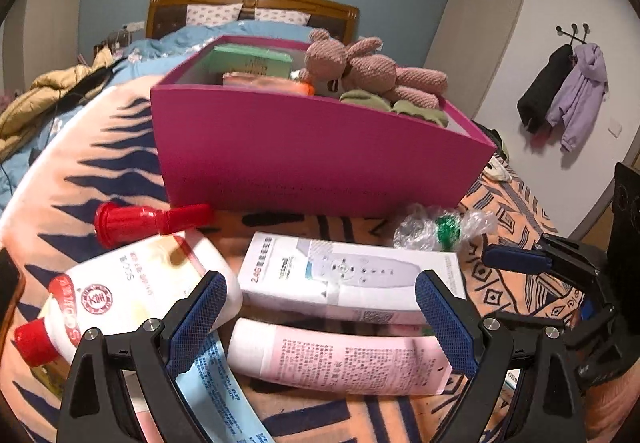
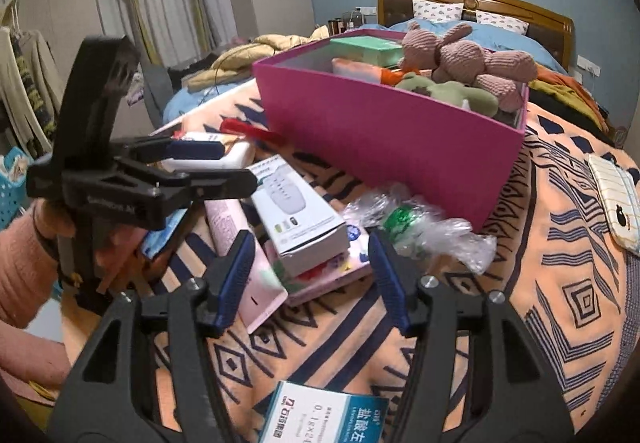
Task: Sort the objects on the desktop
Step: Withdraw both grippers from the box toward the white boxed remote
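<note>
Centrally, pink tube, white cap, dense print

One pink box, two plush toys, one remote carton, one pink tube

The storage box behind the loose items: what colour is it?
Magenta pink outside, with a grey inner wall; the storage box shows best in the left wrist view.
</note>
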The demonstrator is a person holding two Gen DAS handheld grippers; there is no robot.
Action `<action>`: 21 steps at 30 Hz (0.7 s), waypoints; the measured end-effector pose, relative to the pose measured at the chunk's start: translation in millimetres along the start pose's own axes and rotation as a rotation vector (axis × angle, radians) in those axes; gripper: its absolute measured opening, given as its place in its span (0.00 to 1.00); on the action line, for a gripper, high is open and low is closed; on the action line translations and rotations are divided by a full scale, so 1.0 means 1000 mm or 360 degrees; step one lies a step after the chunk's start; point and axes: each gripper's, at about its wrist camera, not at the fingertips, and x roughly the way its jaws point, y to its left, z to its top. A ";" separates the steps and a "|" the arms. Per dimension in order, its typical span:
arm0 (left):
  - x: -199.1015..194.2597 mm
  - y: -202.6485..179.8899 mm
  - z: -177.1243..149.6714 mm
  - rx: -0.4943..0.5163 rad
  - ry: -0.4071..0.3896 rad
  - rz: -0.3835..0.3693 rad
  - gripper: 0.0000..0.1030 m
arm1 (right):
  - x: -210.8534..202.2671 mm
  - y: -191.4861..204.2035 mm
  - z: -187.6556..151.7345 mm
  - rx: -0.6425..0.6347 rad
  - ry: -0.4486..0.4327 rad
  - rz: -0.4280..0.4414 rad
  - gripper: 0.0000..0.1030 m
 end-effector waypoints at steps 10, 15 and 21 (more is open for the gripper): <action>0.008 0.001 -0.002 -0.0016 0.0052 -0.0070 0.95 | 0.018 0.001 -0.001 -0.0030 0.0059 -0.0042 0.59; 0.016 0.006 -0.006 -0.0064 0.0118 -0.0098 0.95 | 0.025 0.006 0.000 -0.0071 0.0094 -0.0040 0.60; 0.017 0.014 -0.003 -0.0133 0.0120 -0.0086 0.95 | 0.035 0.008 0.003 -0.0104 0.0127 -0.0047 0.60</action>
